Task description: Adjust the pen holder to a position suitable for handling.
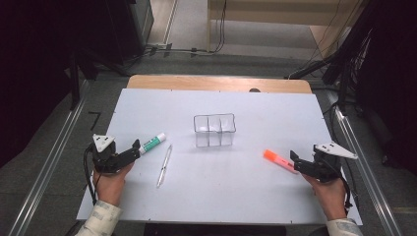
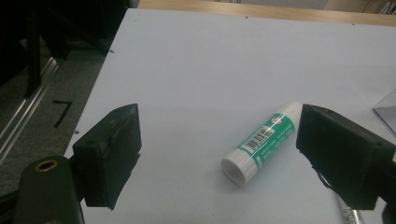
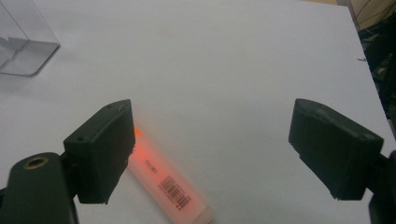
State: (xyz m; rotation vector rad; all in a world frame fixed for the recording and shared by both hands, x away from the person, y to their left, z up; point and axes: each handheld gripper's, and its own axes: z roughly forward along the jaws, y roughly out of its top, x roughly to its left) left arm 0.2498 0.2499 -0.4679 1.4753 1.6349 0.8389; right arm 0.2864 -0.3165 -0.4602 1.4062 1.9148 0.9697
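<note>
From the high view, a white table (image 1: 221,196) carries a clear organizer (image 1: 214,130) near its middle, split into three compartments. The left gripper (image 1: 136,146) lies low at the table's left side, held in the person's left hand (image 1: 110,184), with its tips right at the near end of a glue stick (image 1: 152,142). The stick is green and white and lies flat, angled up and to the right. Just right of it lies a pen (image 1: 164,165), also flat and apart from the stick. At the table's right side the right gripper (image 1: 293,158), held in the right hand (image 1: 330,194), points left toward a highlighter (image 1: 278,160), orange at its far end and pink nearer the gripper. Its tips sit over the pink end.

In the left gripper view, the jaws stand wide apart with nothing pressed between them. The glue stick (image 2: 265,141) lies on the table between them, nearer the right-hand one, its white cap toward the camera. It touches neither pad.

In the right gripper view, the jaws are likewise spread wide. The highlighter (image 3: 170,186) lies just beside the left-hand one, partly hidden behind it, not clamped. A corner of the organizer (image 3: 21,44) shows at upper left, well apart.
</note>
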